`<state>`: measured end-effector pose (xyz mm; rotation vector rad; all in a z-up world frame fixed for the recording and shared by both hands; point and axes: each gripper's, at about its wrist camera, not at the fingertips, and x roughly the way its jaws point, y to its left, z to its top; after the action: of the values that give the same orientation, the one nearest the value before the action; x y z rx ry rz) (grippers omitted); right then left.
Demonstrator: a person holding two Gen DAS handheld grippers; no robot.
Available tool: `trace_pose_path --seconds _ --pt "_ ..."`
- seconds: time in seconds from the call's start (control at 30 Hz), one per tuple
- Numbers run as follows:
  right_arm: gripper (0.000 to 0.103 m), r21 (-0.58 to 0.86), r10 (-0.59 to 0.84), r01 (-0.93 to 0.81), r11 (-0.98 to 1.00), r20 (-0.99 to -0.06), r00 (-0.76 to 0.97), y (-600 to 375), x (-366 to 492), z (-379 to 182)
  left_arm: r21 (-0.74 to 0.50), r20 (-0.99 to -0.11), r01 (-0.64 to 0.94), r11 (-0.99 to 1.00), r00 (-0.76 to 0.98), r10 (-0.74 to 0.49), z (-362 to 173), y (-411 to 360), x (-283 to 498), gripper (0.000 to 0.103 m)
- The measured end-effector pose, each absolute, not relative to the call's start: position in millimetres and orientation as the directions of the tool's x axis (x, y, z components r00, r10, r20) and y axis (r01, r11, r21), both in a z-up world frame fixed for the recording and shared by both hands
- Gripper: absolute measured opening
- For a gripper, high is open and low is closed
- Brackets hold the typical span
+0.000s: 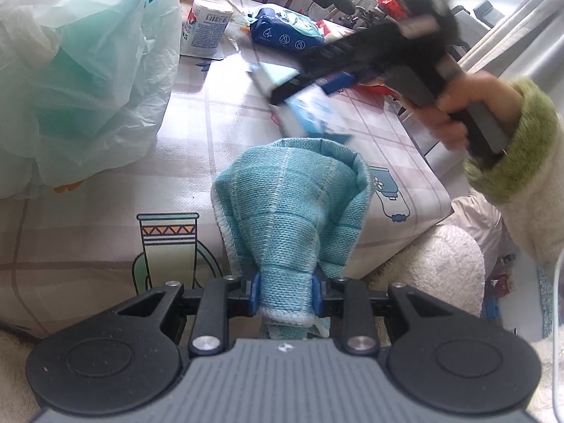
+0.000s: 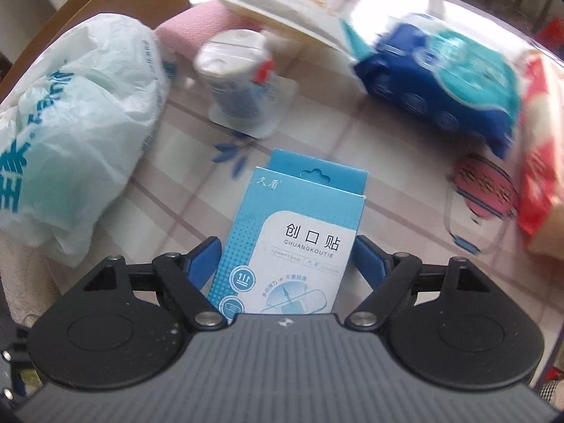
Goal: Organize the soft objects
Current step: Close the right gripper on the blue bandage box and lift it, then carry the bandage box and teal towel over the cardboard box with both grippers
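My left gripper [image 1: 286, 292] is shut on a bunched teal woven cloth [image 1: 292, 204], which stands up from the blue pads over the patterned tablecloth [image 1: 105, 190]. In the right wrist view, a light blue bandage box [image 2: 303, 218] stands between the blue fingers of my right gripper [image 2: 287, 250], and both pads press its sides. It stays sharp while the table behind it blurs. The left wrist view shows that right gripper [image 1: 292, 88] blurred above the table with the box [image 1: 306, 112] in it, just beyond the cloth. A hand [image 1: 458, 112] in a green cuff holds it.
A crumpled white and green plastic bag [image 1: 81, 70] fills the left of the table. A white tub [image 1: 206, 24], a blue wipes pack [image 1: 285, 31] and a red packet [image 2: 539, 141] lie at the back. The table edge [image 1: 423, 194] runs down the right.
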<state>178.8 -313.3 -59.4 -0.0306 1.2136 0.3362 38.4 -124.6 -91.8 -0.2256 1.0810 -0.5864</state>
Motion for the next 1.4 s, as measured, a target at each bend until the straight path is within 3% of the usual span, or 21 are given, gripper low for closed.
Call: trace_pose_path --seconds 0.27,0.57,0.93,1.4 --pt "0.080 0.268 0.303 -0.145 0.952 -0.882 0.359 -373 107 -60 -0.449 -0.776 0.327 0.831 0.317 -0.544 -90 -132 44 0.033" --pt "0.080 0.450 0.457 -0.112 0.886 -0.805 0.379 -356 50 -58 -0.389 -0.796 0.314 0.866 0.358 -0.487 -78 -143 32 0.026" --pt "0.080 0.734 0.674 -0.017 0.678 -0.613 0.413 -365 43 -62 -0.384 -0.737 0.368 0.847 0.430 -0.521 -43 -147 28 0.025" --pt "0.080 0.762 0.791 -0.291 0.578 -0.438 0.426 -288 86 47 -0.358 -0.580 0.306 0.882 0.668 -0.467 36 -76 14 0.025"
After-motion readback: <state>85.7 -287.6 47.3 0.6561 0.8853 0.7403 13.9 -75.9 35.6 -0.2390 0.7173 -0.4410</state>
